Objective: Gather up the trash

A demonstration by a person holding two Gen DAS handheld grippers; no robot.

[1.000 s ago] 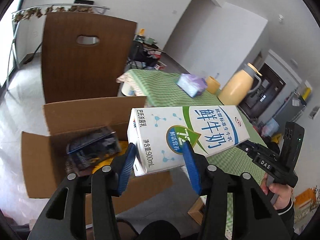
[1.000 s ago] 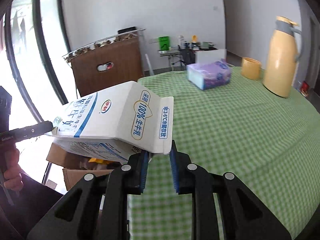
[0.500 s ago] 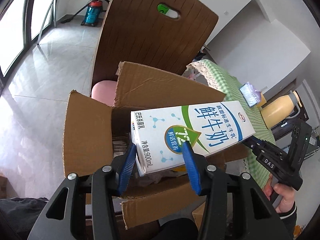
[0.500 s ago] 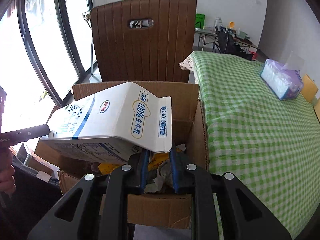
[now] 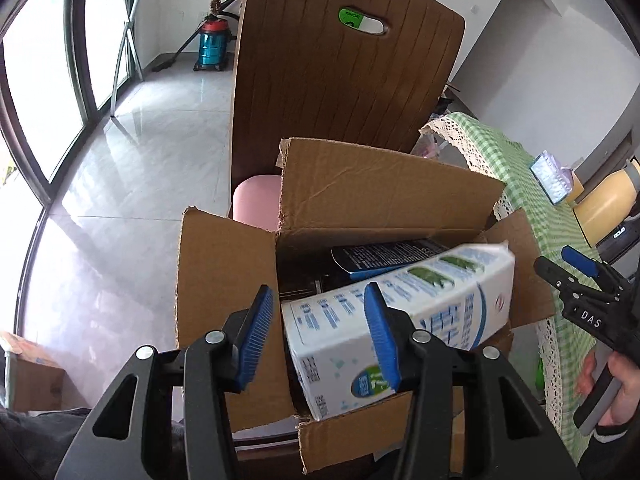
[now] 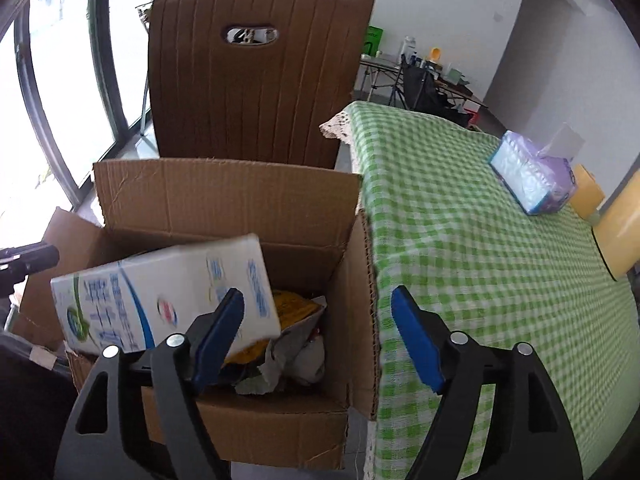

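Carton (image 5: 404, 312) lies tilted over the open cardboard box (image 5: 384, 188), blurred, its gabled end toward the table (image 6: 472, 232). Left gripper (image 5: 320, 340): jaws part open; the carton's base sits between the blue pads, but no firm press is visible, so grip cannot be told. Right gripper (image 6: 320, 340): jaws have just been opening and stand wide, nothing between them; the carton's top end lies just beside its left pad. Crumpled paper and a yellow wrapper (image 6: 292, 308) fill the box. Brown chair (image 6: 256, 80) stands behind it.
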